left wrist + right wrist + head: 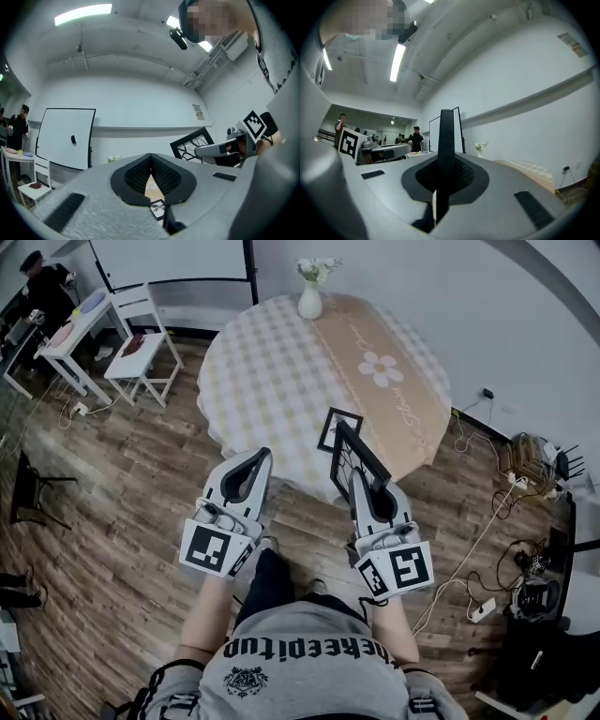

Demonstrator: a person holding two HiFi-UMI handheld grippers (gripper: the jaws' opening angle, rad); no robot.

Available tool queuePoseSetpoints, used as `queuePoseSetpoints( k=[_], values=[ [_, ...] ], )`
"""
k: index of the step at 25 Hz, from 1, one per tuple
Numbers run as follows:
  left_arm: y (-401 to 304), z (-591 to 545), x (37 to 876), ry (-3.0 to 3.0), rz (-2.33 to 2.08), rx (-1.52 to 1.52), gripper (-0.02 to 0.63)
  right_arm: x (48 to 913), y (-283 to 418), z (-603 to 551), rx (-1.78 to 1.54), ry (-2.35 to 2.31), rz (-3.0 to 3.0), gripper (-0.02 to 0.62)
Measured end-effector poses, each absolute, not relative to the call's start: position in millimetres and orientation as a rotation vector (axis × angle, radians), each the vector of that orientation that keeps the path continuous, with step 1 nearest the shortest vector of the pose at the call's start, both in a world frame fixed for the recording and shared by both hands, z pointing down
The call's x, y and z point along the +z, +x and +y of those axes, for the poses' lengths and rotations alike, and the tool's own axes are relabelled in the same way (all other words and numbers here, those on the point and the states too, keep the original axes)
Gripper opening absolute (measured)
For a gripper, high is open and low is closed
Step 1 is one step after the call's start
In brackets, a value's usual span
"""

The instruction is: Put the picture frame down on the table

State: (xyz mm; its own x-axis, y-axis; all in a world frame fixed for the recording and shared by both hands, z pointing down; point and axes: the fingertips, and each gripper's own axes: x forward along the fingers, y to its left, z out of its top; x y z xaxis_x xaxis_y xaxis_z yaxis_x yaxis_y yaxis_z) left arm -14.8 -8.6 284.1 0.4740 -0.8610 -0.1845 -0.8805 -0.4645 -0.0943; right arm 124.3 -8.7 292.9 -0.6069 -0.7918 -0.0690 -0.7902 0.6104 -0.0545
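Right gripper (362, 480) is clamped on one edge of the picture frame (359, 454), upright above the near rim of the table (272, 381); thin pinch, so it might swivel or clip the other frame (336, 425) lying there; left gripper (251, 461) is pinched closed, empty.

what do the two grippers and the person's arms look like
Both the left gripper and right gripper are light grey, tapering to dark ribbed pads, each with a white cube bearing black square markers at its rear. The person wears a grey short-sleeved t-shirt with dark print.
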Motion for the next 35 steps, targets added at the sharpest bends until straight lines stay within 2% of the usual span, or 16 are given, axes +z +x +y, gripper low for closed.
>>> queuePoseSetpoints(
  k=[8,19,35],
  values=[
    [-66.5,-91.1,283.0,-2.62,1.425,0.152,0.015,292.1,73.8,-80.9,-0.051,-1.469,2.69,0.015],
    [-94.7,-151.7,285.5,-2.689,1.248,0.166,0.014,303.8,39.6,-125.3,-0.058,-1.617,2.598,0.015],
    [-95.8,-218.5,312.6,-2.788,1.162,0.161,0.014,355.0,33.3,-190.9,-0.263,-1.737,2.579,0.015]
  ],
)
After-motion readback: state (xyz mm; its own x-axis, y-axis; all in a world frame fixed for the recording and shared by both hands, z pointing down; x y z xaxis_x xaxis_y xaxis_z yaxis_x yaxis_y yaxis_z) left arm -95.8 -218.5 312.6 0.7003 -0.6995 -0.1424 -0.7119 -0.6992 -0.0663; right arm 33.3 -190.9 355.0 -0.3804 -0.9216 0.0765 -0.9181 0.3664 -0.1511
